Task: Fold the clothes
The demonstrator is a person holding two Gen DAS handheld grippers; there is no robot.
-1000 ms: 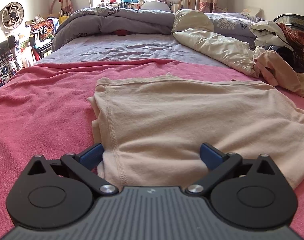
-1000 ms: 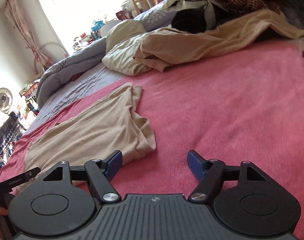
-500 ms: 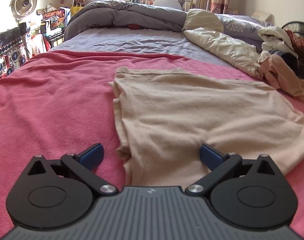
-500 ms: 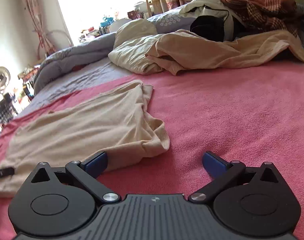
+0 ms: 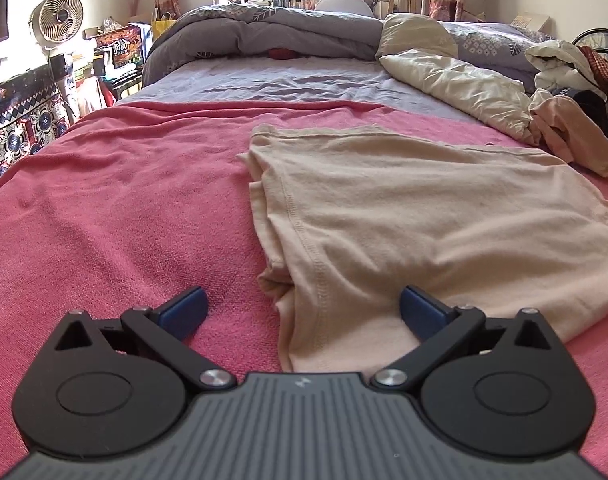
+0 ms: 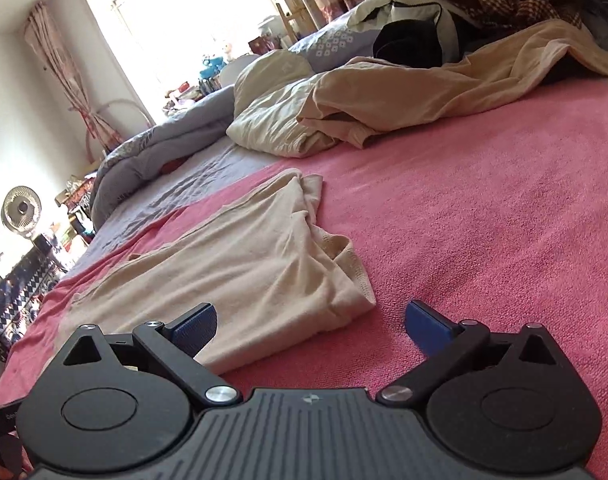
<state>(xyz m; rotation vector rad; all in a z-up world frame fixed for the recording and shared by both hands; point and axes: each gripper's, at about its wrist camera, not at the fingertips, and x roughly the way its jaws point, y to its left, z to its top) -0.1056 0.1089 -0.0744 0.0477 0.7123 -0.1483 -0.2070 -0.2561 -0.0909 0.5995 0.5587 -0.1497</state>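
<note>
A beige garment (image 5: 416,216) lies partly folded and flat on the pink blanket (image 5: 123,200). My left gripper (image 5: 303,309) is open and empty, its jaws straddling the garment's near left hem corner. In the right wrist view the same garment (image 6: 239,268) lies left of centre, its bunched right end near the gripper. My right gripper (image 6: 311,326) is open and empty, with its left fingertip (image 6: 195,324) over the garment's near edge and its right fingertip (image 6: 426,326) over bare blanket (image 6: 484,208).
A pile of unfolded clothes (image 5: 568,120) and a cream duvet (image 5: 456,84) lie at the right of the bed; the pile also shows in the right wrist view (image 6: 444,80). A grey quilt (image 5: 263,32) lies at the far end. A fan (image 5: 57,18) and cluttered shelves stand at left.
My left gripper has shifted left, so the garment's hem now lies between its jaws rather than left of them. My right gripper has tilted and moved closer to the garment's right end. Both stay open.
</note>
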